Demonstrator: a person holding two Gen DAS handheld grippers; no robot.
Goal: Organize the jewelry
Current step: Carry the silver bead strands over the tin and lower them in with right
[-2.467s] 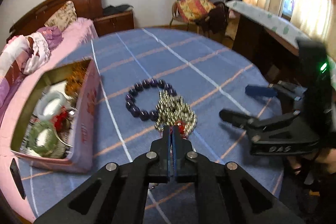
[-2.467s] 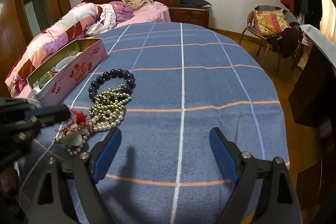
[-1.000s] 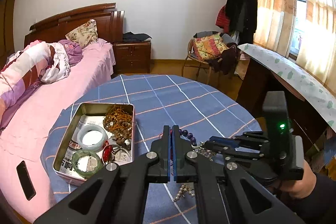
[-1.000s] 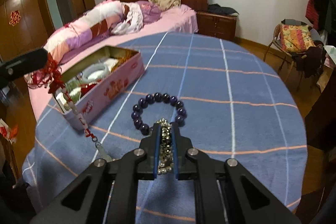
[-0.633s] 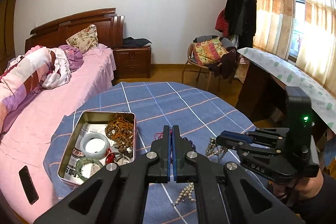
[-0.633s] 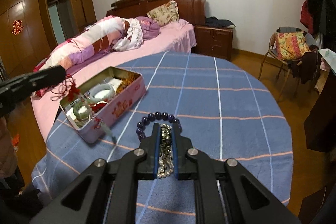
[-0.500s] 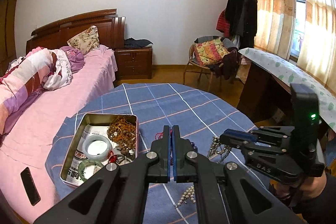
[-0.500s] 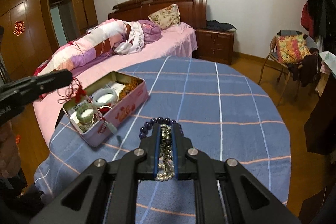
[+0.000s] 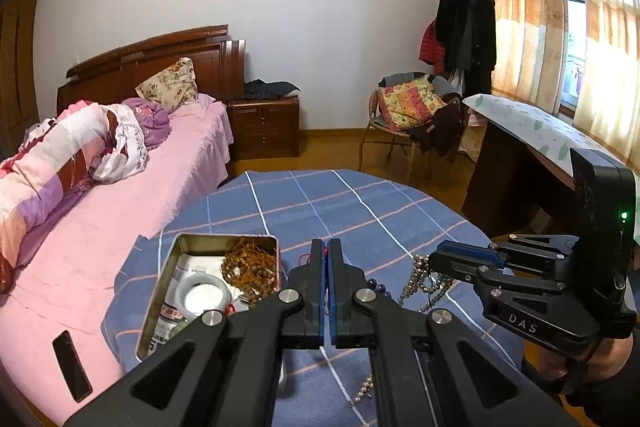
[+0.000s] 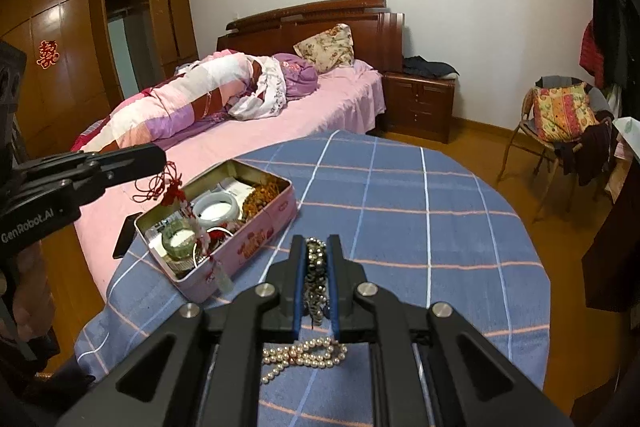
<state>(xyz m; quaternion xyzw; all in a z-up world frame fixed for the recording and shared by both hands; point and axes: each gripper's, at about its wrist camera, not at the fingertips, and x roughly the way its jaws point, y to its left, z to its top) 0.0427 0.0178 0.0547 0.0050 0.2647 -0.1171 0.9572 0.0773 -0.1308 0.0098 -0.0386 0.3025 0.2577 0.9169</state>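
Note:
My left gripper [image 9: 327,251] is shut on a red-corded pendant [image 10: 176,191] that hangs from its tips [image 10: 154,157] above the open pink tin [image 10: 260,233], its tassel trailing over the tin's near wall. My right gripper [image 10: 316,247] is shut on a silver bead necklace [image 10: 314,281], lifted off the table; in the left wrist view the strand [image 9: 420,281] dangles from it [image 9: 438,259]. The tin [image 9: 170,269] holds brown beads [image 9: 250,271], a white bangle [image 9: 202,295] and a green bangle [image 10: 176,237]. A dark bead bracelet [image 9: 376,285] lies behind my fingers.
The round table with a blue checked cloth [image 10: 420,219] stands beside a pink bed [image 9: 120,211]. A pearl strand [image 10: 308,353] lies on the cloth under my right gripper. A black phone [image 9: 72,365] lies on the bed. A chair [image 10: 560,123] and a desk [image 9: 520,147] stand beyond.
Both grippers have risen further. The red pendant now hangs over the tin, and the silver necklace is lifted clear of the cloth. The pearl strand has come into view under my right gripper.

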